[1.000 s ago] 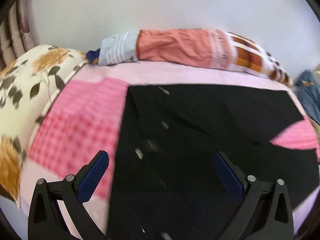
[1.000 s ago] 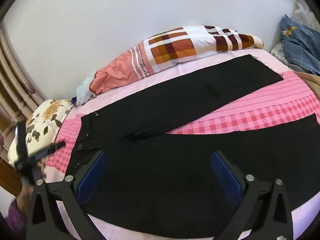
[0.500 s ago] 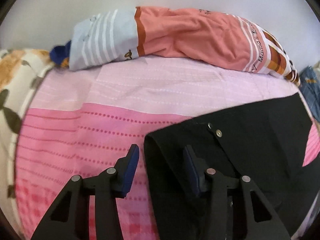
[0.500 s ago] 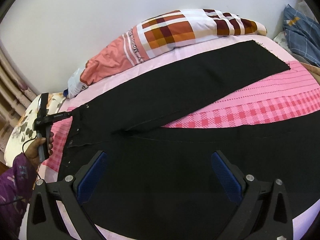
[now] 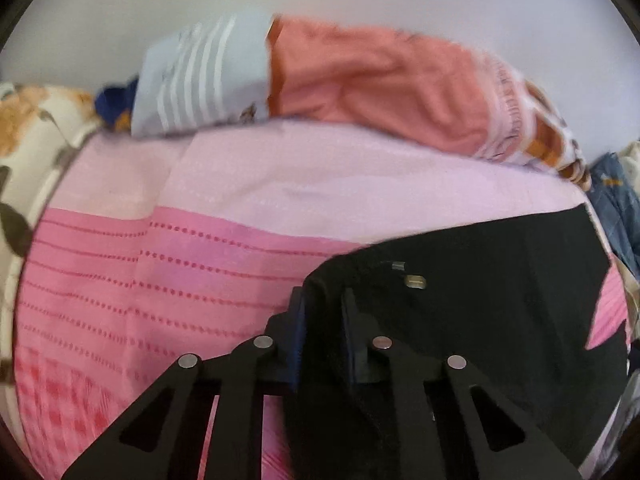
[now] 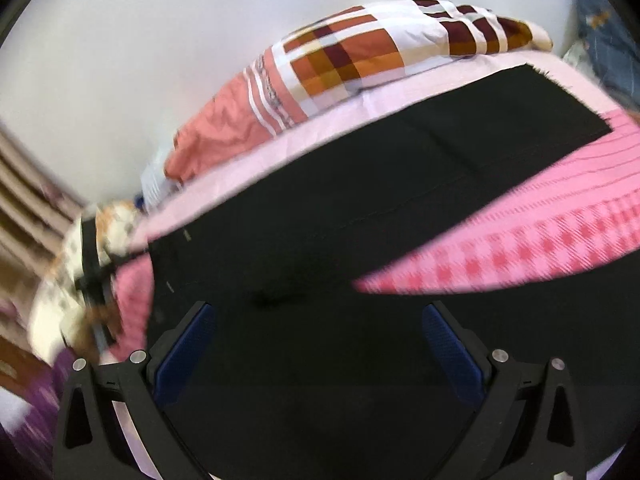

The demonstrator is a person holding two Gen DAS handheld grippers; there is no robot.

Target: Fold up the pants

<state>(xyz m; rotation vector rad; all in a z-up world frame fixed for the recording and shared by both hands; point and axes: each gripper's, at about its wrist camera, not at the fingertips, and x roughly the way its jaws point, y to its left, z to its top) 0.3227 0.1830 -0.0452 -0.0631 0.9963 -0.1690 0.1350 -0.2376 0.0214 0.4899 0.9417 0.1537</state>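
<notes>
Black pants [image 6: 360,208] lie spread on a pink bed, legs apart in a V, waist at the left. In the left wrist view my left gripper [image 5: 322,316] is shut on the waistband corner of the pants [image 5: 480,300], which bunches up between the blue pads; two metal fasteners [image 5: 414,280] show just beyond. My right gripper [image 6: 320,344] is open, low over the near leg close to the crotch, with black cloth between its fingers [image 6: 186,344]. The left gripper also shows in the right wrist view [image 6: 94,264], blurred, at the waist.
A rolled quilt, peach, striped and checked [image 5: 360,88], lies along the white wall. A floral pillow [image 5: 28,136] sits at the left. Blue clothes [image 6: 604,32] are heaped at the right. The pink checked sheet [image 6: 520,248] shows between the legs.
My left gripper has closed on the waistband corner, which was between open pads before. My right gripper has dropped lower and nearer to the crotch, still open.
</notes>
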